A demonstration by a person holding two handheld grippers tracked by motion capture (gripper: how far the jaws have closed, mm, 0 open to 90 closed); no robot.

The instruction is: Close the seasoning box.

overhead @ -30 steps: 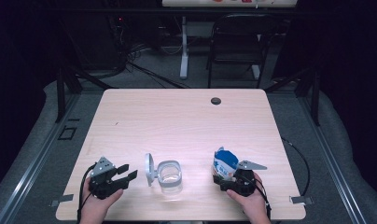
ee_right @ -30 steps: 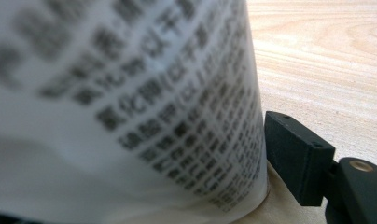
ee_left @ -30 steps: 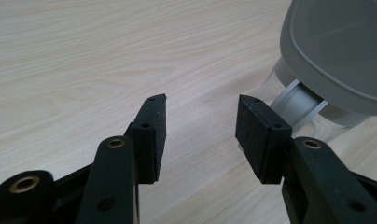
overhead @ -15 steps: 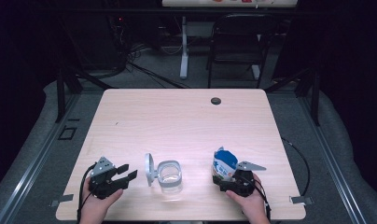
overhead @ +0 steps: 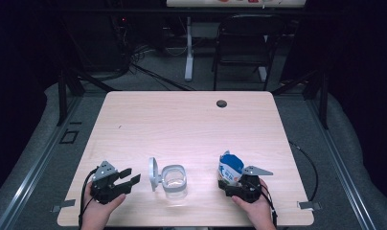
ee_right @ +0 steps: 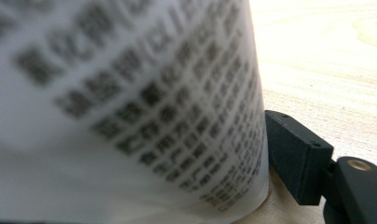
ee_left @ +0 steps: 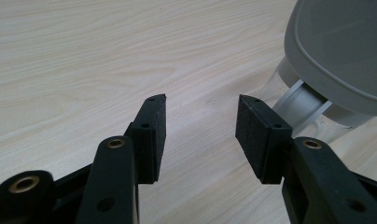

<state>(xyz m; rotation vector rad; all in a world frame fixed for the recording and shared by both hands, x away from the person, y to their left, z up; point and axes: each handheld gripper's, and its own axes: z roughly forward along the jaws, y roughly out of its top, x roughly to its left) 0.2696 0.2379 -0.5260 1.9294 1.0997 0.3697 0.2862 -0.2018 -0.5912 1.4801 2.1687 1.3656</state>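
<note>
Clear container lid open, right gripper clamping pouch

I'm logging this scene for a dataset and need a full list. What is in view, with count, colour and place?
Table: one, pale wood, centre of the high view.
Clear container: one, transparent with a grey rim, near edge of the table, left of centre.
Lid: one, grey, hinged open and upright at the container's left side.
Pouch: one, blue and white with printed text, near edge, right of centre.
Hole: one, dark, far side of the table.
Chair: one, black, behind the table.
Left gripper: one, black, open, left of the container.
Right gripper: one, black, closed on the pouch.
</note>
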